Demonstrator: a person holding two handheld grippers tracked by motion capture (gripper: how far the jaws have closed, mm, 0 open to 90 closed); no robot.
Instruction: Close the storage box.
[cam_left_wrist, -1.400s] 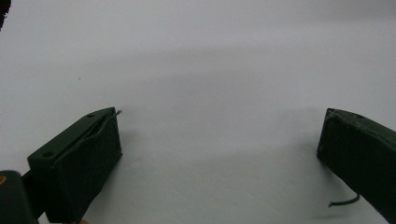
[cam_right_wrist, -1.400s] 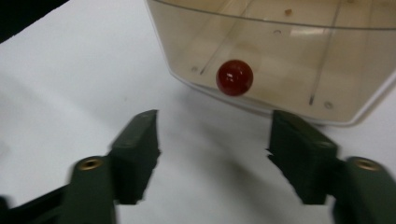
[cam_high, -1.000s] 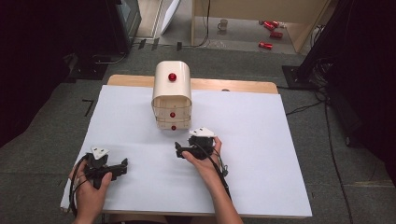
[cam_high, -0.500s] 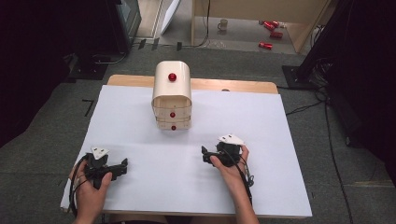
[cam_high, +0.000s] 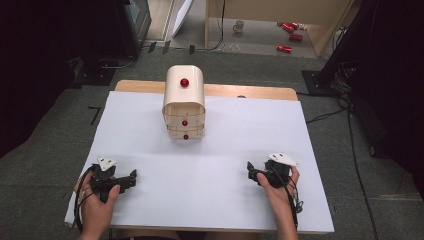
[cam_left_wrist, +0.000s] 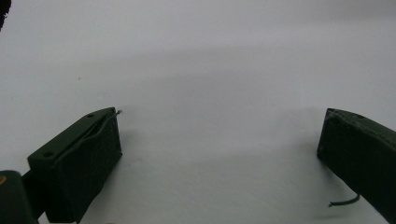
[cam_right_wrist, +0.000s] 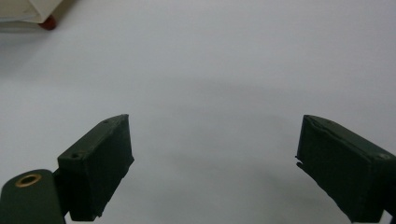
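resting both grippers clear of the drawer chest

the small cream drawer chest (cam_high: 184, 104) stands at the far middle of the white counter (cam_high: 240, 130), with a red knob on its rounded top and two red knobs on the drawer fronts facing the person. all drawers appear closed.

the left gripper (cam_high: 131, 178) lies near and to the left of the chest, well apart from it; in the left gripper view its jaws stand released, with bare counter between them. the right gripper (cam_high: 250, 172) lies near and to the right of the chest, well apart, jaws likewise released and holding nothing.

to do this step well, judged from the layout: keep both jaws spread, set each gripper flat, and leave the chest front unobstructed.

the counter is a plain white sheet over a wooden top. beyond the chest lies grey carpet with cables, a mug (cam_high: 239, 25) and red cans (cam_high: 290, 37).
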